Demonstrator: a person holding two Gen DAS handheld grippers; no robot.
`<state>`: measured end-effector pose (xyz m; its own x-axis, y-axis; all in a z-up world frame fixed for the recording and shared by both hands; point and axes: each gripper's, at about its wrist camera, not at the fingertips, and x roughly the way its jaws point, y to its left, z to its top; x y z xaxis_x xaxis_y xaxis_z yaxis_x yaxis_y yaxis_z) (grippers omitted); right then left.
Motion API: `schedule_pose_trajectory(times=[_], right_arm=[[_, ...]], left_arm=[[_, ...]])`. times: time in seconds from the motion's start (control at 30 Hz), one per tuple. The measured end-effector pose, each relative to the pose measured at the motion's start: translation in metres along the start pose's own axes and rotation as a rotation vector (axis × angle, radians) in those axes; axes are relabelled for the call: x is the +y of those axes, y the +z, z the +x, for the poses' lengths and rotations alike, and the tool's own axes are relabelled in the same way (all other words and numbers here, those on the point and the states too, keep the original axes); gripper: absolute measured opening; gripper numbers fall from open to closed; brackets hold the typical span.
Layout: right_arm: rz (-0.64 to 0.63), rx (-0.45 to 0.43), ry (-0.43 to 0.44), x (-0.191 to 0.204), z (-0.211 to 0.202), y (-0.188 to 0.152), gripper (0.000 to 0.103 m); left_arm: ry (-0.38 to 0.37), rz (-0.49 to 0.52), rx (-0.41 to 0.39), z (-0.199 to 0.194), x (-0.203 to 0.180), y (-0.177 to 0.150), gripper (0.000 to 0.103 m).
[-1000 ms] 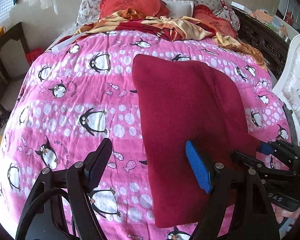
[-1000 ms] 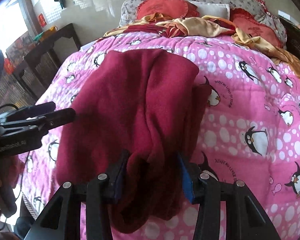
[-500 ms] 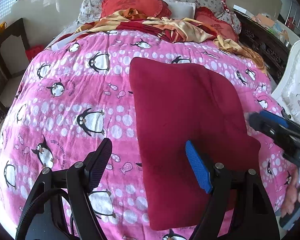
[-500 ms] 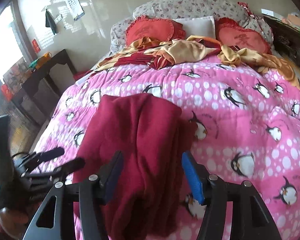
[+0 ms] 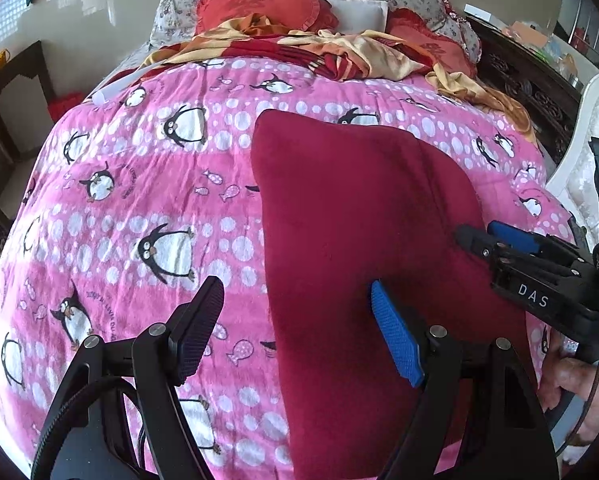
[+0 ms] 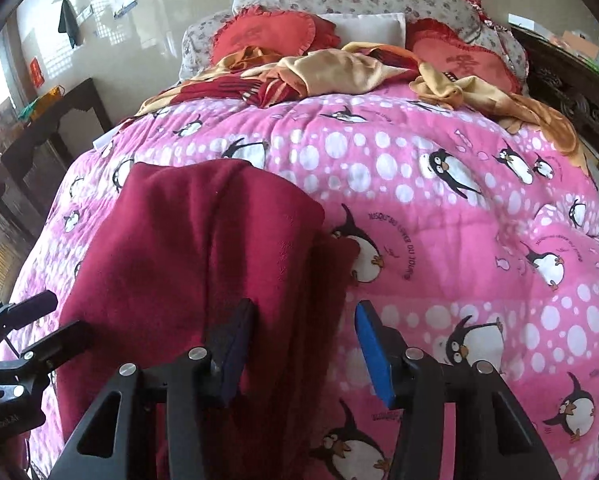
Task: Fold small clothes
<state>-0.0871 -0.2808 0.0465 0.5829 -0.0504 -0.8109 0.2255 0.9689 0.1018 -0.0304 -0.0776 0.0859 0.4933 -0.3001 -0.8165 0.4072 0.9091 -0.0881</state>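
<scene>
A dark red fleece garment lies folded lengthwise on the pink penguin blanket. My left gripper is open and empty, hovering over the garment's near left edge. My right gripper is open and empty above the garment's near right part. The right gripper also shows at the right of the left wrist view, beside the garment's right edge. The left gripper shows at the left edge of the right wrist view, open.
Red pillows and a crumpled yellow and red cloth lie at the head of the bed. A dark wooden table stands to the left. A white chair and dark carved furniture stand to the right.
My right gripper let go of the red garment, opened, lifted away, then came back down near the garment's right edge. My left gripper stayed open and barely moved.
</scene>
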Motion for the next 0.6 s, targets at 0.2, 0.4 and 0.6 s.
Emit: schedule_pose_trajectory(times=[0.2,0.4,0.6], right_arm=[[0.023,-0.005,0.020,0.000,-0.009,0.002,0.050],[0.030,-0.069,0.128,0.011,-0.052,0.000,0.050],[-0.078,-0.078,0.173,0.043,-0.066,-0.011,0.050]], left_arm=[[0.011,0.010,-0.005,0.001,-0.005,0.000,0.076],[0.016,-0.001,-0.009,0.000,-0.003,-0.002,0.076],[0.041,0.002,-0.024,-0.008,-0.002,-0.005,0.076]])
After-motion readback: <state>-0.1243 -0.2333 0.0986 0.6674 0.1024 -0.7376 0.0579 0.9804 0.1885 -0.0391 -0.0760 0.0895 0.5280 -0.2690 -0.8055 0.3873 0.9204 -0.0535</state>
